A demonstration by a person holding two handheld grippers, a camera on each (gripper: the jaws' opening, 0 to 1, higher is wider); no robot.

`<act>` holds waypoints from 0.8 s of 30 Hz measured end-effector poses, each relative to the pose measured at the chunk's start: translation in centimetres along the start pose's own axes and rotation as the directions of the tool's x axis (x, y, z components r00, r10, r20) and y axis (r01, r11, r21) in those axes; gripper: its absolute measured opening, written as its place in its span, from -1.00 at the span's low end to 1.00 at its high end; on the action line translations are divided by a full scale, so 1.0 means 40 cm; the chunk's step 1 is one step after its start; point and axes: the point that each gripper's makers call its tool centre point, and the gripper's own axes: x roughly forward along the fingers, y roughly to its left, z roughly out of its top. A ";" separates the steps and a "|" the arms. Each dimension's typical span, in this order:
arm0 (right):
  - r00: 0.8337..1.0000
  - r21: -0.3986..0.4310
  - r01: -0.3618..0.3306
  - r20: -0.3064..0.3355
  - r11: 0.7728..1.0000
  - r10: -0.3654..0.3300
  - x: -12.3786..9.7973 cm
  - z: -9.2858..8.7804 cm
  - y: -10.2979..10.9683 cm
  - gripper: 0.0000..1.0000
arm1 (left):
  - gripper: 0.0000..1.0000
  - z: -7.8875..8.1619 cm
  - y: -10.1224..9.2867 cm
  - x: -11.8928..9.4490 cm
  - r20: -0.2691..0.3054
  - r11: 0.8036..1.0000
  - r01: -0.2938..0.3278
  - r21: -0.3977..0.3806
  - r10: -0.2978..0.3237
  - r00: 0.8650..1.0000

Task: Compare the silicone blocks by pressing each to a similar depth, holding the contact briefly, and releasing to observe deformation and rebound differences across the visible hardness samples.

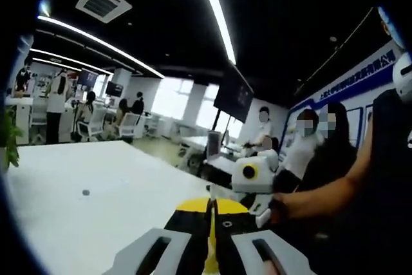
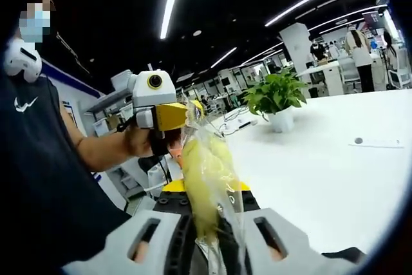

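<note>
Yellow sample bagged and held up between both grippers

The yellow silicone block, in a clear plastic bag, sits pinched in the right gripper, fingers closed on it. The left gripper grips the bag's top — probably stretching it to pull the block out. In its own view its fingers look shut on a thin yellow edge. White worktop lies beyond, potted plant at its far end.
</note>
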 end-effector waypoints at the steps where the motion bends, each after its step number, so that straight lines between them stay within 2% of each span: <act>1: 1.000 -0.008 0.001 -0.003 1.000 -0.001 0.000 -0.001 -0.001 -0.90 | -1.00 -0.001 -0.001 0.000 0.000 1.000 0.000 -0.003 0.000 1.000; 5: 1.000 -0.012 0.007 -0.011 1.000 -0.007 0.000 -0.002 -0.004 -0.91 | -1.00 -0.002 0.005 0.002 0.014 1.000 -0.006 0.021 0.005 1.000; 8: 1.000 -0.008 0.004 -0.010 1.000 -0.004 -0.005 -0.001 -0.001 -0.91 | -1.00 0.000 -0.001 0.004 0.017 1.000 0.003 0.013 -0.003 1.000; 10: 1.000 -0.003 0.005 -0.012 1.000 -0.005 -0.007 0.000 -0.002 -0.90 | -1.00 0.001 0.001 0.008 0.023 0.999 0.002 0.054 -0.003 1.000; 11: 1.000 0.001 0.005 -0.011 1.000 -0.005 -0.008 0.001 -0.002 -0.90 | -1.00 0.003 0.001 0.013 0.030 0.993 0.002 0.118 -0.006 1.000; 13: 1.000 0.005 0.008 -0.013 1.000 -0.007 -0.010 0.000 -0.005 -0.89 | -0.99 0.000 0.000 0.017 0.024 0.996 -0.010 0.091 0.008 1.000; 15: 1.000 0.015 0.000 -0.013 1.000 0.000 -0.013 -0.003 -0.006 -0.89 | -0.99 -0.003 0.002 0.018 0.016 1.000 -0.015 0.000 0.015 1.000; 17: 1.000 0.014 0.006 -0.008 1.000 -0.005 -0.013 -0.002 -0.005 -0.88 | -0.99 -0.004 0.002 0.017 0.021 1.000 -0.008 0.025 0.008 1.000; 20: 1.000 0.017 0.010 -0.020 1.000 -0.009 -0.012 -0.011 -0.007 -0.87 | -1.00 -0.018 0.002 0.016 0.000 0.999 -0.006 0.046 0.006 1.000; 21: 1.000 0.022 0.011 -0.022 1.000 -0.011 -0.013 -0.014 -0.008 -0.87 | -1.00 -0.021 0.005 0.018 -0.003 0.997 -0.012 0.076 0.012 1.000; 24: 1.000 0.024 0.030 -0.005 0.999 -0.029 -0.019 -0.017 -0.018 -0.83 | -1.00 -0.023 0.002 0.026 -0.004 0.997 -0.013 0.076 0.013 1.000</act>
